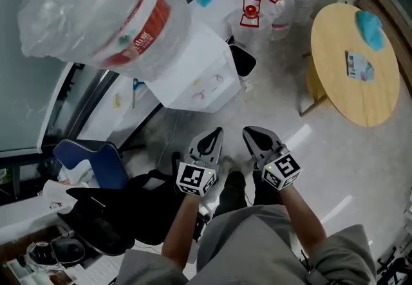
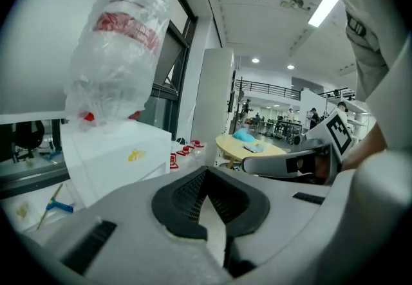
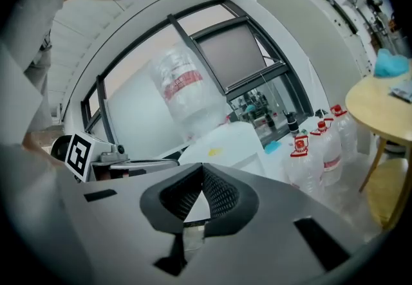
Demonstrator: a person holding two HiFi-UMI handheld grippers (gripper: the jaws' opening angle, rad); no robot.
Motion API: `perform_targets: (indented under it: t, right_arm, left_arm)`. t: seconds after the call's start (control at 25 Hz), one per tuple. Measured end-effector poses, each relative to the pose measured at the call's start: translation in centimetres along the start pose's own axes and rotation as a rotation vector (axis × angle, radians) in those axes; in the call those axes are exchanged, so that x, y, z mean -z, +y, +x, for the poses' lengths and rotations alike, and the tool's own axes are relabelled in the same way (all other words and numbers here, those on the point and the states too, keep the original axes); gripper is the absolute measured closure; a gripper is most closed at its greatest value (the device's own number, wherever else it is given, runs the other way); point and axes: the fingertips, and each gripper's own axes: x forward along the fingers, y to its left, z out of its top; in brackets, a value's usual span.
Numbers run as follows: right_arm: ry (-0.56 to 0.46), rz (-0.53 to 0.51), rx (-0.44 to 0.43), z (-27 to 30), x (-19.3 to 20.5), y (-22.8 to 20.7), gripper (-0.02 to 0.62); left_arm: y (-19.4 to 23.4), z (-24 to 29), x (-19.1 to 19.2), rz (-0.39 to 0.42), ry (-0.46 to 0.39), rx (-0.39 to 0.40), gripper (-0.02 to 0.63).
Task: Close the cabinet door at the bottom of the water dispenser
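- Water dispenser (image 1: 193,78), just ahead of the tongs and a little to the left, untouched: a white box body with a plastic-wrapped bottle (image 1: 106,13) upturned on top and a dark opening (image 1: 242,58) at its foot.
- Left tongs (image 1: 216,132) and right tongs (image 1: 248,130): jaws pressed together, holding nothing.
- Both forearms reach forward side by side, with the tongs low over the floor (image 1: 302,155).

Red label (image 1: 138,26) on dispenser jug (image 1: 96,13): white characters, "山" legible, rest unclear.
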Motion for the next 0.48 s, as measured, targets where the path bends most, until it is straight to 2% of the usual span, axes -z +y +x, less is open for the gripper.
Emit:
perform_targets:
  t: [0.16,0.48]
  right_arm:
    - [-0.037,-0.110,0.006,-0.5,-3.8,2.1,0.584]
    - [-0.156,-0.328,-0.018,-1.9,-12.1,7.4,0.584]
  left_arm:
    - [-0.8,-1.8,-4.2,0.020,-0.041,-0.020,0.600]
    - [-2.3,-4.5,-12.6,0.151,-0.157,-0.022,0.600]
